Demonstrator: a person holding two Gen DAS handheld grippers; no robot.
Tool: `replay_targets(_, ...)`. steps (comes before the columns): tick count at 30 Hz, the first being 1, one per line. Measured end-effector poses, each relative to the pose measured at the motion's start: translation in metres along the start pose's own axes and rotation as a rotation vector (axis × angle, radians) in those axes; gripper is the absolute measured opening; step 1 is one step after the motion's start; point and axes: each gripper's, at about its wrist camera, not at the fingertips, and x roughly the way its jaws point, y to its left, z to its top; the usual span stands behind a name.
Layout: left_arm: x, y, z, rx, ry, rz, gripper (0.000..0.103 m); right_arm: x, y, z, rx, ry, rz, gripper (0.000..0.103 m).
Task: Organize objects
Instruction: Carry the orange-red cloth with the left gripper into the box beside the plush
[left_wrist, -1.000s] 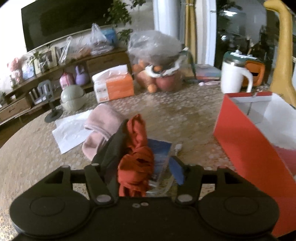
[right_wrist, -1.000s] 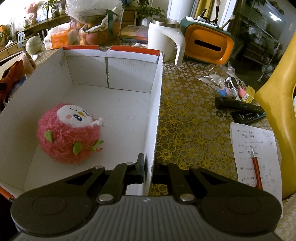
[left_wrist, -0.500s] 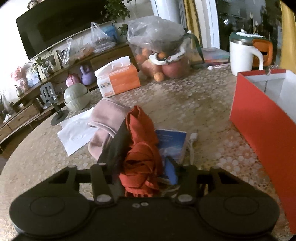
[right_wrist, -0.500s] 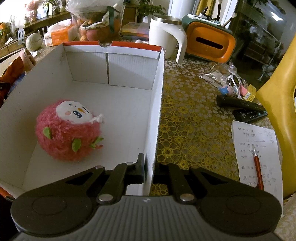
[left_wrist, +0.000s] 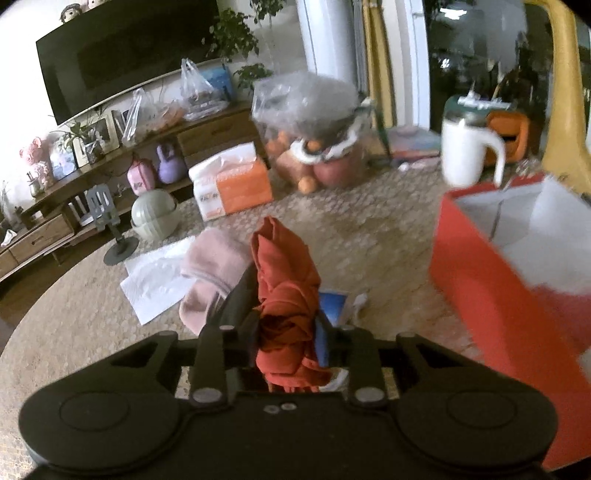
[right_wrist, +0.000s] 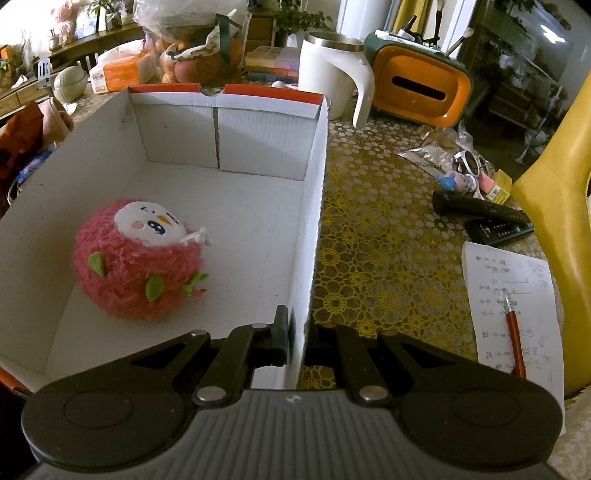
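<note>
Orange cloth (left_wrist: 286, 291) between closing left gripper (left_wrist: 286, 332) jaws, right gripper (right_wrist: 297, 332) jaws clamped on box (right_wrist: 314, 206) wall

The left gripper (left_wrist: 286, 334) is closing its jaws on a bunched orange-red cloth (left_wrist: 286, 291), above the patterned table (left_wrist: 369, 236); a red box (left_wrist: 491, 280) stands at right.

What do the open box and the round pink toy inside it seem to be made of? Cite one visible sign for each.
Box: probably corrugated cardboard, matte white inside, with fine ribbing and fold seams. Pink toy: plush, likely synthetic, with shaggy fuzzy pile.
</note>
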Motion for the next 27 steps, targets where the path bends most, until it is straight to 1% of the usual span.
replay_targets(4,-0.026,-0.007,0.016,0.003,-0.025,-0.039,0.026,-0.001,-0.001,-0.001,0.006,-0.002,0.004,0.006)
replay_targets(9,-0.048,-0.022,0.035,-0.007,-0.036,-0.117,0.027,-0.002,0.0,0.0,0.005,-0.005,-0.003,0.006)
replay_targets(19,-0.061,-0.074,0.069,-0.025,-0.027,-0.254,0.027,-0.004,0.0,0.0,0.031,-0.011,-0.007,0.005)
replay_targets(25,-0.059,-0.121,0.084,0.012,-0.006,-0.326,0.027,-0.004,0.0,-0.001,0.039,-0.015,-0.004,0.005)
replay_targets(27,-0.054,-0.139,0.086,0.04,0.006,-0.333,0.027,-0.004,0.0,-0.002,0.039,-0.015,0.0,0.005)
